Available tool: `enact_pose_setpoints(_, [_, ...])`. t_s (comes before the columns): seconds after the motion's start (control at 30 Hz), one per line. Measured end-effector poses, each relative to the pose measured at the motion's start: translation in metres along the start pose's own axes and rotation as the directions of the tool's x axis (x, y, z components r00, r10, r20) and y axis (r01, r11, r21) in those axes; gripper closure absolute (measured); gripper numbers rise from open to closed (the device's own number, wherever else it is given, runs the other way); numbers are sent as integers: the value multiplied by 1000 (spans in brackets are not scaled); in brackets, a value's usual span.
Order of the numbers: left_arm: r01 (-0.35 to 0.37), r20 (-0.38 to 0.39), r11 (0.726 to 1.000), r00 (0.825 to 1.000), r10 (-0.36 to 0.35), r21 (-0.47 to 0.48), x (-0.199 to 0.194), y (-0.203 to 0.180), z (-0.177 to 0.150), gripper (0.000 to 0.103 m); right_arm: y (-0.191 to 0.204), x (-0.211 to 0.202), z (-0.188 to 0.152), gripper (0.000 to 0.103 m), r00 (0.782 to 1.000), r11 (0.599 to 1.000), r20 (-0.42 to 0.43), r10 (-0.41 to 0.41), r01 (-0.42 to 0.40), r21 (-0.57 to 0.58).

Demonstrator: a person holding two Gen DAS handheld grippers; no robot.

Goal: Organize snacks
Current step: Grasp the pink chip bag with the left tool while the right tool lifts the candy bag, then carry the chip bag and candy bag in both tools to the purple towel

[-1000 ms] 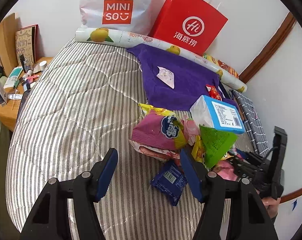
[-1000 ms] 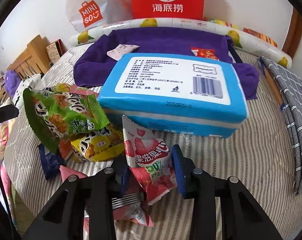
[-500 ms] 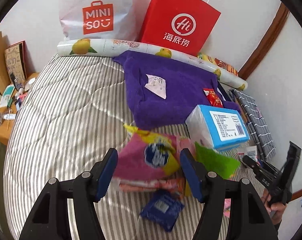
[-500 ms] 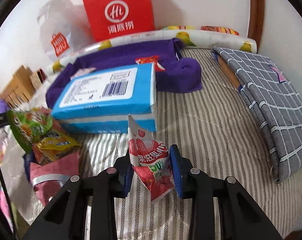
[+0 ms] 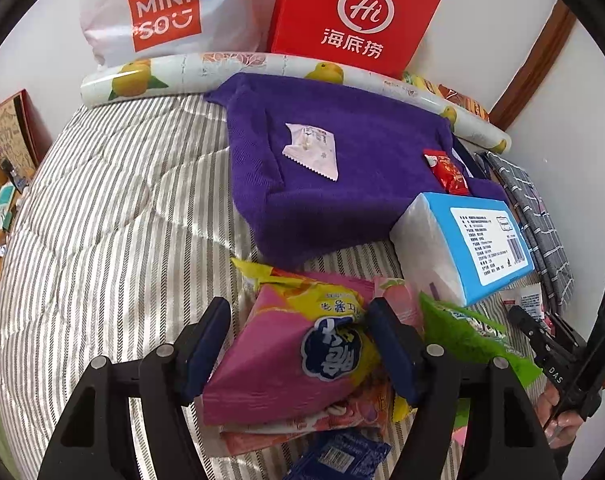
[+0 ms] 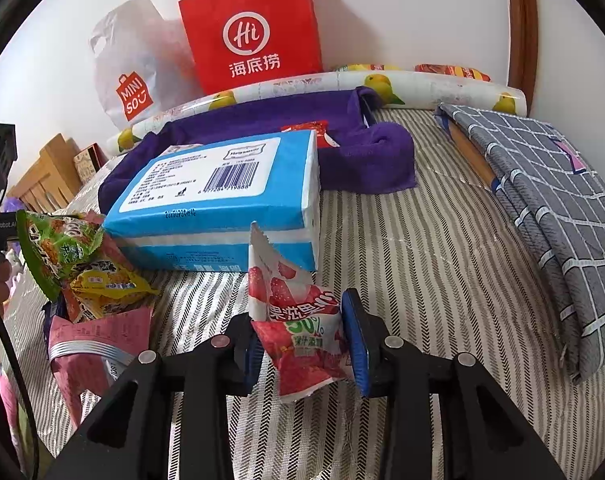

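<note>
The right claw [image 6: 302,340] is closed on a strawberry snack packet [image 6: 298,320], which is pinched between its blue pads and held just above the striped bed cover [image 6: 422,280]; "50%" and Chinese characters are printed on the packet. The left claw [image 5: 298,344] is being opened, its jaws standing apart around a pink and yellow snack bag [image 5: 290,356] with a blue logo in Chinese. The right pad lies against the bag, while the left pad is held clear of it. This bag is seen on top of a heap of snacks: a green packet [image 5: 462,340] just beside it to the right, and a dark blue packet [image 5: 342,456] at the near edge. Behind the heap, a blue and white tissue pack [image 6: 222,200] with a barcode and small printed label is laid flat. Beyond it, a purple towel [image 5: 342,184] is spread out, with a small white sachet [image 5: 314,152] and a red packet [image 5: 446,172] lying on it. A roll printed with yellow fruit [image 5: 142,80] is placed along the wall. Against the wall, a white bag marked "MINISO" [image 5: 162,16] and a red paper bag marked "Hi" [image 5: 354,16] with Chinese writing are stood side by side. A grey checked cloth [image 6: 542,208] is folded at the bed's right side.
</note>
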State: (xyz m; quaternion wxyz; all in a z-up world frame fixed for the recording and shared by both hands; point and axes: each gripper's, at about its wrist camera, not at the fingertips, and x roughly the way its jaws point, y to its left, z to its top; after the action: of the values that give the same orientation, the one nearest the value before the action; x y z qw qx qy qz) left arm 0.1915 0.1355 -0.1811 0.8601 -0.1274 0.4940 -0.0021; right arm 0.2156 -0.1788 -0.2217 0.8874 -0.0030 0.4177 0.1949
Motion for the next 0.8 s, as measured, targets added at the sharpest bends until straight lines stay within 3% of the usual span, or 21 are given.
enact_pose_setpoints(0.13, [6,15,1000,1000,-6,9,0,-5,-1,39,0,4,0,66,1000,1000,-9,1,0,5])
enact_pose_setpoints(0.33, [45,40,999,998,-45,-17,-8,-3,-7,62,2,5,-1,67,1000,1000,-17,-14,14,-5])
enact_pose_setpoints(0.8, [38,125,994,992,-25,-104,-58,24,-29,65,12,-21,-5,69,999,998,1,-55,54,22])
